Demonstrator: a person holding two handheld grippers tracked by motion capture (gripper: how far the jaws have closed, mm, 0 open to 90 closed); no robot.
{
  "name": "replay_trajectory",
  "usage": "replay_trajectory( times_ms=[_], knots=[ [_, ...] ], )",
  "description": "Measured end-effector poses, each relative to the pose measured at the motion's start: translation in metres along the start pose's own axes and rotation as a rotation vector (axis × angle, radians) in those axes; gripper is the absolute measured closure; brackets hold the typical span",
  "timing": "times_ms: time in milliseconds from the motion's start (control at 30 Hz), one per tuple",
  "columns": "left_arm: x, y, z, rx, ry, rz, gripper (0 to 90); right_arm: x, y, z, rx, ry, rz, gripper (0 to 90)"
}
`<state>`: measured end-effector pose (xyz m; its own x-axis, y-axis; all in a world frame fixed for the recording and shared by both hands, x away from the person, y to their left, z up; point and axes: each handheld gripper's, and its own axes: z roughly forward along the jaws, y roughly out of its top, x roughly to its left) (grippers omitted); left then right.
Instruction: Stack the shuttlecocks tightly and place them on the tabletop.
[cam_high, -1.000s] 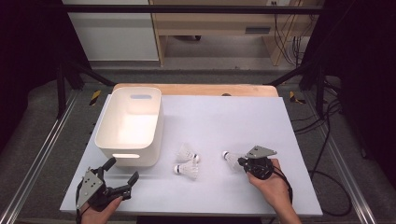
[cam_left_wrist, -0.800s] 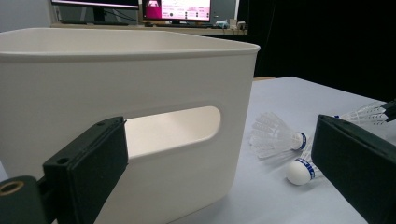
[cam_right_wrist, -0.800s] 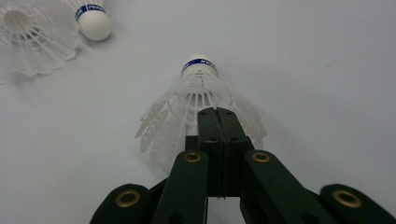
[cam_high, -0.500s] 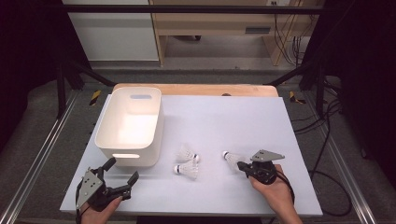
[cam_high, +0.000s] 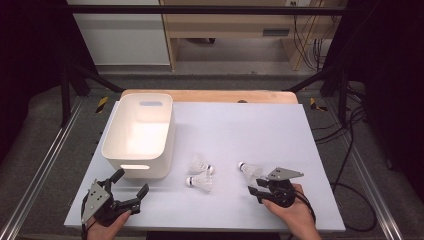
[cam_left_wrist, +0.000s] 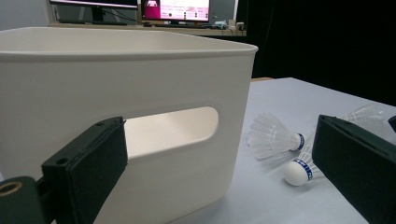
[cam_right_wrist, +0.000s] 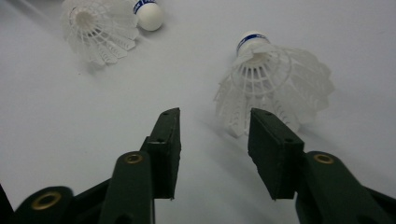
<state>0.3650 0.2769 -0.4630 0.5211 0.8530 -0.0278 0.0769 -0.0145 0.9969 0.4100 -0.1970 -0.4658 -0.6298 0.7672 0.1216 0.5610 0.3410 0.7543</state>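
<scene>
Three white shuttlecocks lie on the pale table. One shuttlecock (cam_high: 249, 170) (cam_right_wrist: 280, 79) rests on its side just ahead of my right gripper (cam_high: 254, 192) (cam_right_wrist: 215, 121). That gripper's jaws have just been opening; they stand partly apart with only bare table between them, and the feather skirt lies just past the right jaw's tip. The other two shuttlecocks (cam_high: 200, 164) (cam_high: 200, 183) lie together beside the white bin (cam_high: 169, 135). At the near left corner my left gripper (cam_high: 132, 181) (cam_left_wrist: 219, 149) is wide open and faces the bin's handle wall (cam_left_wrist: 140, 79), with the pair (cam_left_wrist: 273, 137) off to its right.
The bin holds nothing that I can see. A wooden strip (cam_high: 210, 95) runs along the table's far edge. Metal rails (cam_high: 45, 165) flank both sides, and cables (cam_high: 350, 145) trail on the floor at the right.
The right gripper's jaws were shut and now stand apart; that hand has drifted slightly toward the near edge. The left gripper and the shuttlecocks have kept still.
</scene>
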Motion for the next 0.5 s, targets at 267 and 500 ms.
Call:
replay_trajectory(
  times_ms=[267, 500],
  knots=[
    [0.001, 0.000, 0.000, 0.002, 0.000, -0.001, 3.4, 0.006, 0.006, 0.014, -0.010, -0.013, 0.020, 35.7],
    [0.000, 0.000, -0.001, 0.003, -0.001, 0.005, 3.4, 0.003, 0.014, 0.025, -0.038, -0.030, 0.071, 44.6]
  ],
)
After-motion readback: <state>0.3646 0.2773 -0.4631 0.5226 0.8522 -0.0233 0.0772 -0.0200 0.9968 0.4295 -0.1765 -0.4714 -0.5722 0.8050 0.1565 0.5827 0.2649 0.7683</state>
